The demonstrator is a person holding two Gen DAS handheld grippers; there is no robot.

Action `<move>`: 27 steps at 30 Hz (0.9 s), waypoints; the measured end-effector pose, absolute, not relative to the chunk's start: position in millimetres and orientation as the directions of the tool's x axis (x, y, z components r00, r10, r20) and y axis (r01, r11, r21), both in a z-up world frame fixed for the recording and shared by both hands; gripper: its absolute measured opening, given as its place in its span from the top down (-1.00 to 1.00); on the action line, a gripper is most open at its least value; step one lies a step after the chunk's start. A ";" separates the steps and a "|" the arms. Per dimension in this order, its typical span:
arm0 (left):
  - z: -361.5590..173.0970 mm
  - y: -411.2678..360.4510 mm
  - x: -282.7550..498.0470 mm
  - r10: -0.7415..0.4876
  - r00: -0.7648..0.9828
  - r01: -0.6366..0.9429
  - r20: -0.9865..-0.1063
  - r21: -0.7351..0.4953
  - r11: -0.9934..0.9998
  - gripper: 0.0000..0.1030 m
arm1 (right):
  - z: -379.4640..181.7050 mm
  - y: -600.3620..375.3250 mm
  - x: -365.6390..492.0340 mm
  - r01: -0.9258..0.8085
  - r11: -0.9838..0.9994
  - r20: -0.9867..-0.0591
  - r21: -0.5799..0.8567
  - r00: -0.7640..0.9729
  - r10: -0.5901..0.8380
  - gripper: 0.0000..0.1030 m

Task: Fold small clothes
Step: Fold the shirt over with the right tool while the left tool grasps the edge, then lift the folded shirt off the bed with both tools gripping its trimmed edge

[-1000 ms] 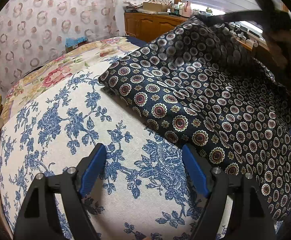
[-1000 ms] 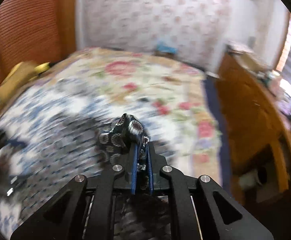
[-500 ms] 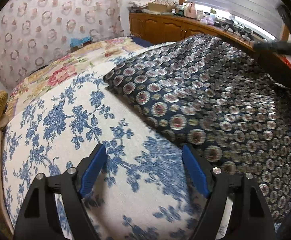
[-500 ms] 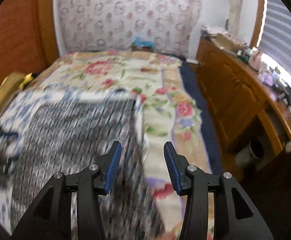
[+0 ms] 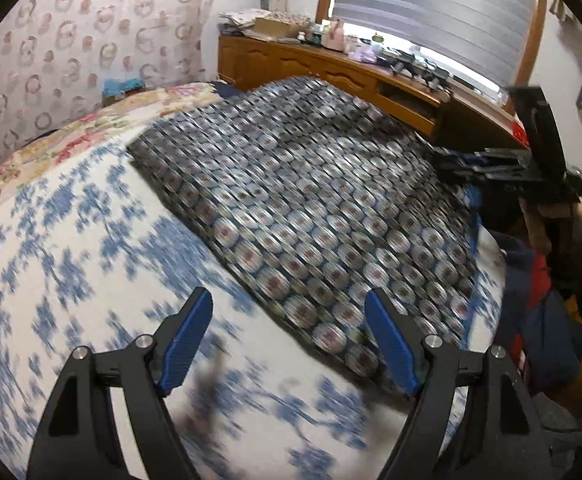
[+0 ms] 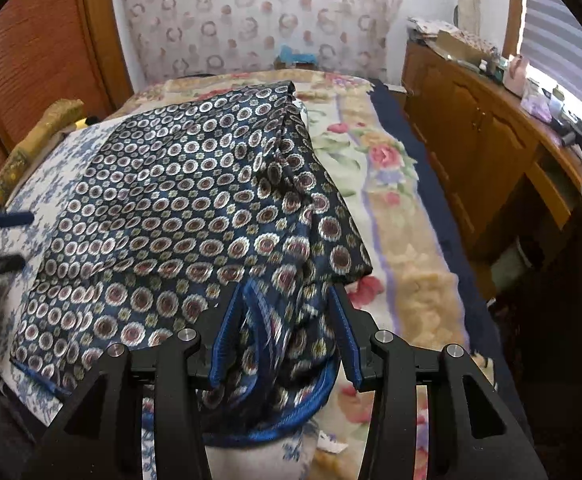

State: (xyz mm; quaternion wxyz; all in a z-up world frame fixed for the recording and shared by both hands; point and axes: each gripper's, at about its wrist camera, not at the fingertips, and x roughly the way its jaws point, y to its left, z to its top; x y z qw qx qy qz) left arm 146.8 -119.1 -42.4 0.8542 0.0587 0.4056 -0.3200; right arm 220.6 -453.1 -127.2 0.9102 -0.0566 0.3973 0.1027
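My one garment (image 6: 179,216) lies spread across the near half of the bed (image 6: 375,184), a shiny dark blue cloth printed all over with small round medallions and bound in bright blue piping; its far end is doubled into a thick folded ridge, its right edge sags in soft creases, and its near corner bunches up between my right gripper (image 6: 285,334)'s two blue ribbed pads. Those jaws have just been opening and now stand apart around the bunch; I can't tell whether the pads still touch it. My left gripper (image 5: 289,338) hangs over the white sheet (image 5: 71,248) with blue flowers, jaws wide and nothing between them, just beside the garment's left edge; that view is blurred. Left of the garment the sheet is bare out to a yellow cushion (image 6: 31,148) at the bed's rim. Right of it runs a fluffy cream blanket (image 6: 395,216) with pink roses, then a dark blue border, then a narrow gap before the long wooden cabinet (image 6: 479,136), whose top is cluttered under one blinded window (image 5: 435,8). Beyond the bed stands wallpaper (image 6: 251,20) printed with rings. In the left view my right hand (image 5: 547,216) holds its gripper off the garment's right edge, above a heap of red and blue clothes (image 5: 539,312).
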 end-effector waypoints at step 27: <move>-40.0 -139.0 90.1 -0.624 0.343 0.605 -0.702 -0.343 0.718 0.99 | -102.9 -414.0 138.3 -0.370 0.927 -0.630 -0.052 0.733 0.257 -0.28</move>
